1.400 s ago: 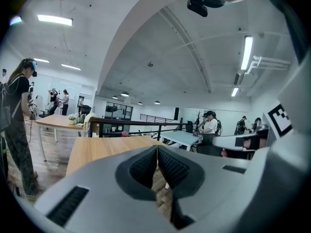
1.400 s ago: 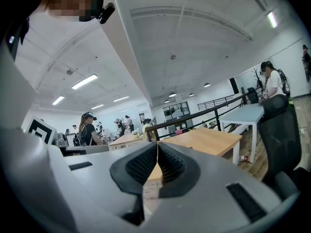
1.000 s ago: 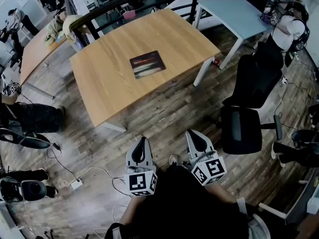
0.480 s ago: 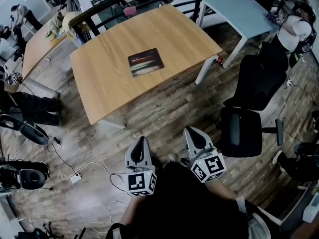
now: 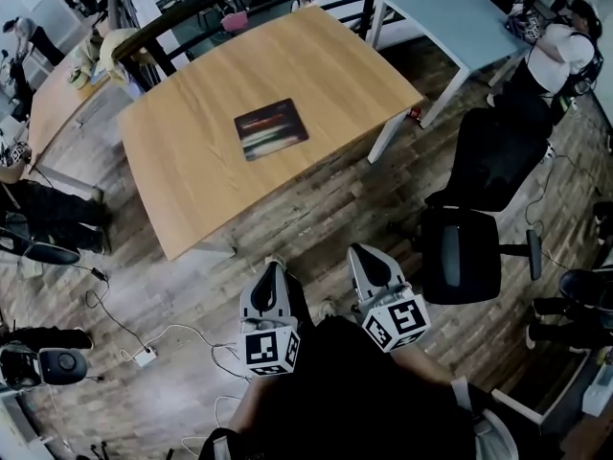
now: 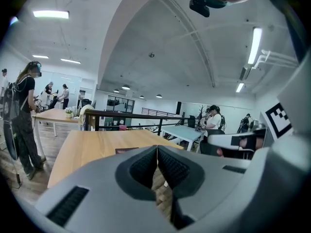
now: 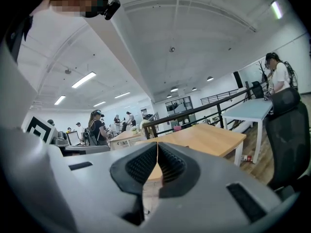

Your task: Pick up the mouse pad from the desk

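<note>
- The mouse pad (image 5: 271, 129) is seen lying flat near the middle of the desk (image 5: 182, 175), well apart from both grippers, which are held low over the floor, short of the desk's near edge.
- The left gripper (image 5: 272, 274) is clenched, with nothing between its jaws; the right gripper (image 5: 367, 260) is likewise closed and empty.
- If the jaws are not opened before the pad is reached, it would probably be pushed across the wood rather than gripped.
- Because the pad is thin and flat, its edge may be missed unless one jaw is worked under it.
- On a low approach the desk edge could be struck, or the chair (image 5: 460, 252) at the right knocked.
</note>
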`<state>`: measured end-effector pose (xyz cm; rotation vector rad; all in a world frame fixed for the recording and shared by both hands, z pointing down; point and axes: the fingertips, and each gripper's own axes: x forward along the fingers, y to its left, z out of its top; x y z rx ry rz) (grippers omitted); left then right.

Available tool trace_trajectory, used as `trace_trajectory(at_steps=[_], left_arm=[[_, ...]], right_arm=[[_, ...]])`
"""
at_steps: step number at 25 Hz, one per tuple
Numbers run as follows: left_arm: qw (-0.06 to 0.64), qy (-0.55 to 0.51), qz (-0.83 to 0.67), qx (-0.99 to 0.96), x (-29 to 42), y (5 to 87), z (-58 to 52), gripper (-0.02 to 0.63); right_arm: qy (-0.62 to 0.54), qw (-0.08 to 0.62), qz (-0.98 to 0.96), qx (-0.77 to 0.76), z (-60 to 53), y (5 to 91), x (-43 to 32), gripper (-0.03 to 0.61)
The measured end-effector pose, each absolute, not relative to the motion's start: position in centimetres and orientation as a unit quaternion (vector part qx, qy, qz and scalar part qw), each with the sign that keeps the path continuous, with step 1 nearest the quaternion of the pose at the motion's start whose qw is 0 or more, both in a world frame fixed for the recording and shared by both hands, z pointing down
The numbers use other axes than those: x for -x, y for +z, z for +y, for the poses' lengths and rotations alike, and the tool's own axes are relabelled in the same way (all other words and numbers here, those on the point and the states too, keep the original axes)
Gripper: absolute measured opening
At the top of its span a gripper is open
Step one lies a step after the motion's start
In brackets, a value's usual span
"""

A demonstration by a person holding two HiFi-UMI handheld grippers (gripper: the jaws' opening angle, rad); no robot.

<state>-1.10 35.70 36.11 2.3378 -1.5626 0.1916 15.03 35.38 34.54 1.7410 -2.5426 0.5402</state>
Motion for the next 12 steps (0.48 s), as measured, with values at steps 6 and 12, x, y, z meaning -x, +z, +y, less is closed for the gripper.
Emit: trace_trajectory(at_steps=[6, 12], left_arm=[[0.161, 0.062, -0.526, -0.833, 2.2, 36.4, 28.5, 0.023], [0.171, 0.068, -0.516, -0.837, 5.0, 37.0, 21.6, 0.023]], right_arm=[[0.164, 0.016, -0.804, -0.571, 29.2, 34.5, -13.4, 0.032], [0.167, 0.022, -0.791, -0.588, 22.6, 34.8, -11.2, 0.031]])
